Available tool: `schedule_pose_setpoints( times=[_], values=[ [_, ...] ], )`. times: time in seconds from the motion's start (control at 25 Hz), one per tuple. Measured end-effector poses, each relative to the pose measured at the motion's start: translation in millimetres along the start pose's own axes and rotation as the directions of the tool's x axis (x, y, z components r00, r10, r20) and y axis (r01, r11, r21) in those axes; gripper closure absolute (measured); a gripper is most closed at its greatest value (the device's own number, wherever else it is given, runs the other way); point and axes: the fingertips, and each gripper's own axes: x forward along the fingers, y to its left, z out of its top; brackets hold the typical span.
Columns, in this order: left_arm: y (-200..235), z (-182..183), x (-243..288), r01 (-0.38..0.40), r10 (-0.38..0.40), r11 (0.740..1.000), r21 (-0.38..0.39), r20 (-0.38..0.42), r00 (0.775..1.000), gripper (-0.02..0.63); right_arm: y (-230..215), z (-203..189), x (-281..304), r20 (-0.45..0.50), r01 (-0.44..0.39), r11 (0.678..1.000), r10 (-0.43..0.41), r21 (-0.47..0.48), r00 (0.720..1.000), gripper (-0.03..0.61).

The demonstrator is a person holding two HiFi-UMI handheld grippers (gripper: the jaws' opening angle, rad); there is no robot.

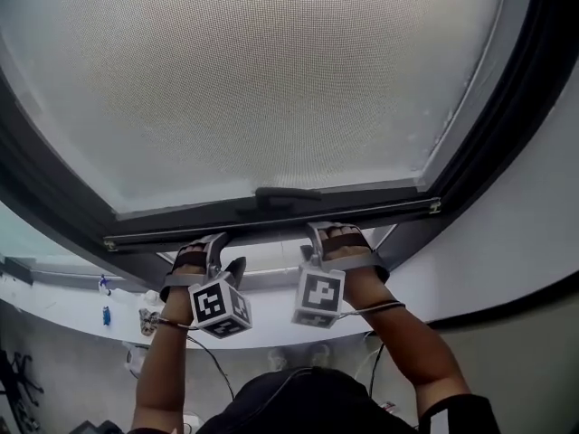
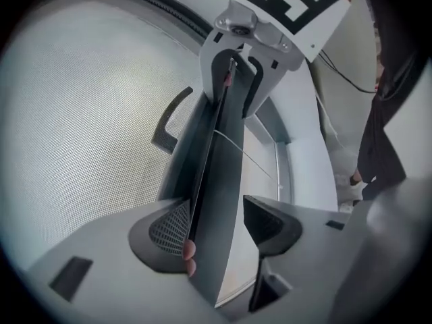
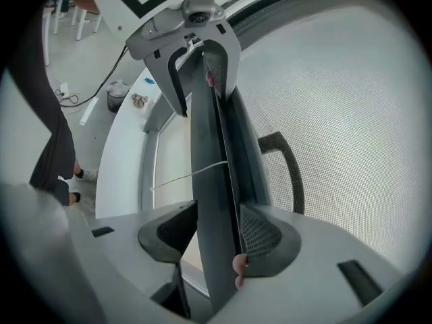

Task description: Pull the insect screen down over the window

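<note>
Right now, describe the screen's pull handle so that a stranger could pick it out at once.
Find the grey mesh screen filling the window and follow it down to its dark bottom bar. The handle is the short dark loop at the bar's middle, between the left gripper and right gripper clamped there; it alone arches off the flat bar.

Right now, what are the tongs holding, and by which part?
Both hold the insect screen by its bottom bar: left tongs and right tongs clamp it either side of the centre handle.

White sill [image 1: 63, 307]: small blue item [image 1: 107, 316], small clutter [image 1: 147, 320].
</note>
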Motion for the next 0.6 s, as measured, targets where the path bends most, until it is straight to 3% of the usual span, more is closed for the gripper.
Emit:
schedule_pose_setpoints(
  times=[0.32,0.6],
  values=[
    [-4.7,-1.0,5.0,0.027,-0.027,1.000,-0.006,-0.022,0.999,0.370,3.3,-2.0,4.7,-0.007,-0.010,1.000,0.010,-0.005,1.000,0.377],
    [-3.6,-3.5,9.5,0.000,0.000,1.000,0.013,-0.046,0.999,0.360,2.9,-1.7,7.8,0.007,-0.002,1.000,0.002,0.003,1.000,0.379]
  ],
)
